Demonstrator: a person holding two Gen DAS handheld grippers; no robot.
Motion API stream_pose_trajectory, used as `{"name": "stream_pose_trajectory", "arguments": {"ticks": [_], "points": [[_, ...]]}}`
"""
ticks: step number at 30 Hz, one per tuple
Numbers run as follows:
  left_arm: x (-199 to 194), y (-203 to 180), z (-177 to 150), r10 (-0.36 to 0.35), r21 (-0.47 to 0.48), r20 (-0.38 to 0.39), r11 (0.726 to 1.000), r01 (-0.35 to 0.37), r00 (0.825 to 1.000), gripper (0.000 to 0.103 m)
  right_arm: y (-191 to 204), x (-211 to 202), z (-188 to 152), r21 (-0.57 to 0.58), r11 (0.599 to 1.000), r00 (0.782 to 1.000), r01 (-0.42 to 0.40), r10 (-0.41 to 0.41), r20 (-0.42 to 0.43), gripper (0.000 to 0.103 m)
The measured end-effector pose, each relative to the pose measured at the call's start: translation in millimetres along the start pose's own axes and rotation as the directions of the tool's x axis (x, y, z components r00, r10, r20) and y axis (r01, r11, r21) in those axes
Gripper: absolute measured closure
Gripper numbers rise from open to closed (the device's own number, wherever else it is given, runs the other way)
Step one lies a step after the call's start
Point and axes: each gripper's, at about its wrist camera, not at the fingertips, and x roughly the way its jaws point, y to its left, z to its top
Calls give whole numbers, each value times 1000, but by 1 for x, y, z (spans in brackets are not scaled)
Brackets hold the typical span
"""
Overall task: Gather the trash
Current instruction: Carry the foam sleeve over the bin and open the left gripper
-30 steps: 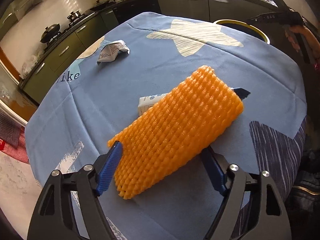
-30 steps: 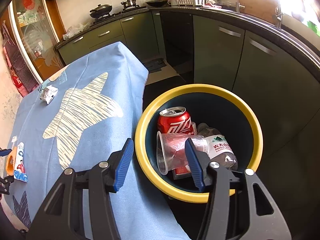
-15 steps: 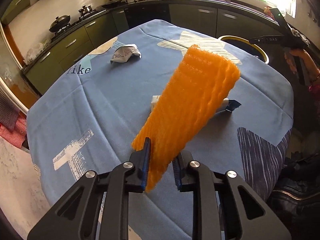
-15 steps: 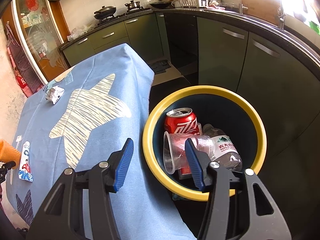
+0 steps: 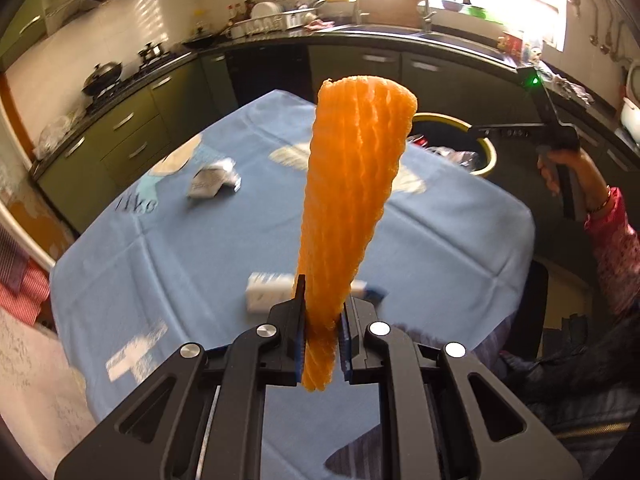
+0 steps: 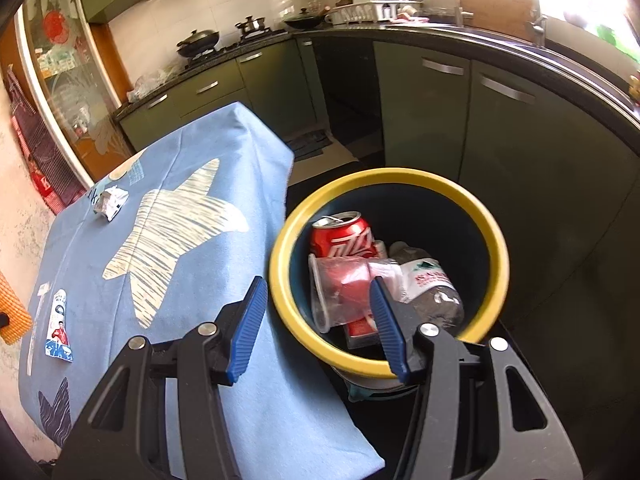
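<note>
An orange foam net sleeve stands upright above the blue table. My left gripper pinches its lower end, and the jaws are still closing on it. The same sleeve shows at the left edge of the right wrist view. My right gripper hangs open and empty over the table's corner, beside the yellow-rimmed bin. Inside the bin lie a red can, a clear cup and a plastic bottle.
A crumpled paper and a flat white-and-blue tube lie on the tablecloth. A person's hand holds the right gripper near the bin. Green kitchen cabinets curve around behind.
The left jaws have shut on the orange sleeve and lifted it off the table, tipping it upright. The right gripper has drifted slightly, staying open beside the bin.
</note>
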Motion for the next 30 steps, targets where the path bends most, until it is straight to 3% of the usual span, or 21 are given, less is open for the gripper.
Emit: {"name": "stream_pose_trajectory", "arguments": {"ticks": [6,11,17,20,23,26,28,30], "points": [[33,-45,69,-120,69,0,990,119,993,89,-43,-18,-20,97,994,999,45,-48,26,52],[82,-92,133,-236,114,-51,964,240,970,89,-82,-29,-33,178,981,995,77,-87,49,50],[156,-145,212,-342,136,-161,921,364,926,89,-118,-29,-51,259,963,994,78,-94,50,50],[198,-165,235,-351,114,-225,917,382,909,89,-133,-24,-59,291,954,995,75,-89,34,50],[250,-183,257,-375,43,-316,912,408,871,89,-145,-20,-63,315,947,996,71,-82,21,50],[286,-194,268,-378,-4,-363,915,404,851,87,-151,-17,-67,326,943,997,66,-75,14,49],[303,-200,273,-365,-28,-376,923,383,852,76,-153,-15,-67,331,941,997,63,-72,12,47],[309,-205,277,-334,-20,-368,936,351,868,49,-154,-13,-70,336,940,998,57,-65,11,46]]}}
